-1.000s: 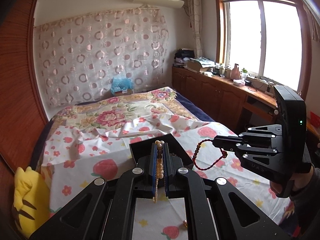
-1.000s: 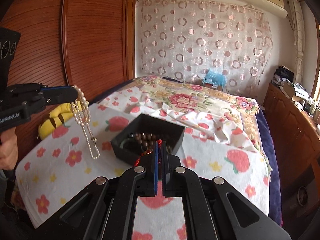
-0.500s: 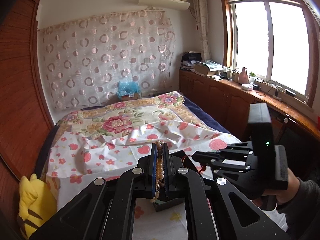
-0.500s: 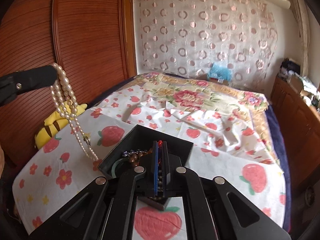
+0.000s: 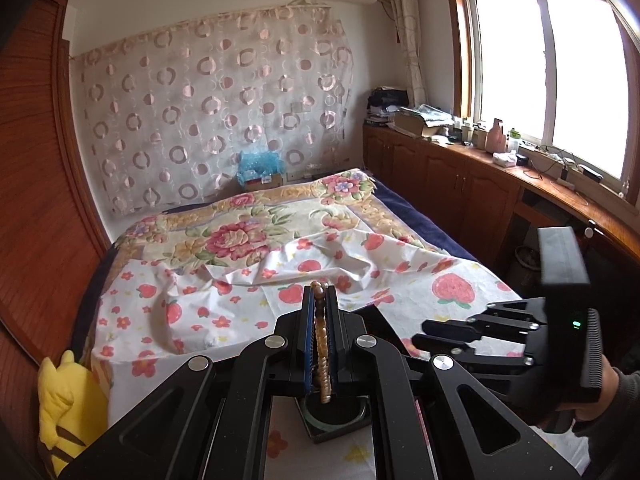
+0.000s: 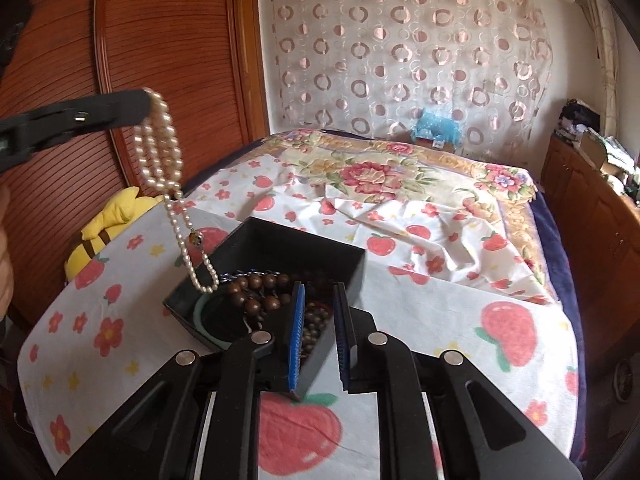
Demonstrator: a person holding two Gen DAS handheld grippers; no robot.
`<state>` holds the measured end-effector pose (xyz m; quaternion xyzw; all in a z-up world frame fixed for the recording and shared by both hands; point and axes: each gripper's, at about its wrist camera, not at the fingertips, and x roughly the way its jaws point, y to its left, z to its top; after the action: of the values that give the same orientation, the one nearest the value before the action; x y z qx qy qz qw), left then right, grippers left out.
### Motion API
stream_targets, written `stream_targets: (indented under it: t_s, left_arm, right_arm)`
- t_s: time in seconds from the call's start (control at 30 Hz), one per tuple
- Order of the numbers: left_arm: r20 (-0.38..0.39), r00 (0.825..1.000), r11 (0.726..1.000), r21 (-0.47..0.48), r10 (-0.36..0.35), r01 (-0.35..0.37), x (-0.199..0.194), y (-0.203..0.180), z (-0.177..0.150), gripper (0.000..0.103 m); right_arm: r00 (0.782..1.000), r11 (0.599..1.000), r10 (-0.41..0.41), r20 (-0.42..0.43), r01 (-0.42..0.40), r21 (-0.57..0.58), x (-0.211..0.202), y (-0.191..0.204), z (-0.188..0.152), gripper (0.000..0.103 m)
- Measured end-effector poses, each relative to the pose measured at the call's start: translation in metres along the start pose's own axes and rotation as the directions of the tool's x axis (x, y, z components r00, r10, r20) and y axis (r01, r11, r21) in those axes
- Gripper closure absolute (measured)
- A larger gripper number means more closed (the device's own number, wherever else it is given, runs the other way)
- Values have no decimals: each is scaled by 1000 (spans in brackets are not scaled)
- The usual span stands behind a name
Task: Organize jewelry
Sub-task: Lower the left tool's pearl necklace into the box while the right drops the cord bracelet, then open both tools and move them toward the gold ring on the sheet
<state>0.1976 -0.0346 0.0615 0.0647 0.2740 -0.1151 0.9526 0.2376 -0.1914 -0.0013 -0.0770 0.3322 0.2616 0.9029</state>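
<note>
The pearl necklace (image 6: pixel 162 152) dangles from the left claw (image 5: pixel 320 322), pinched tight, its tail over the black jewelry box (image 6: pixel 276 276) on the bed (image 6: pixel 420 296). The right claw (image 6: pixel 318 336) has just been opening above the box, nothing between its pads; the red bead strand it carried seems dropped among the brown beads (image 6: pixel 256 286).

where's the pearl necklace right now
In the right wrist view the pearl necklace hangs at upper left from the shut left gripper, its end over the black box.
</note>
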Motion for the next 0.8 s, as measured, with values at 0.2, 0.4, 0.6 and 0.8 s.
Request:
stream_targets:
  t_s: [0.2,0.4,0.6,0.8]
  left_arm:
    - [-43,999,1000,0,14,-14,29,-5,7,98]
    - [-77,997,1000,3,15,-15,46,-7,2,98]
    - [-128,992,1000,12,24,-23,54,-4,-25,98]
    - [-146,989,1000,14,17,-15,31,1,-64,84]
  right_arm:
    - [1000,1000,-28,-2,28,-7,-10,-8,-7,87]
    - [999,999,-35,-9,34,-4,-13,-13,-15,87]
    - [999,999,-34,-5,34,-11,-16,-6,-24,87]
    - [1000,999,-24,7,25,-38,-28,12,-36,87]
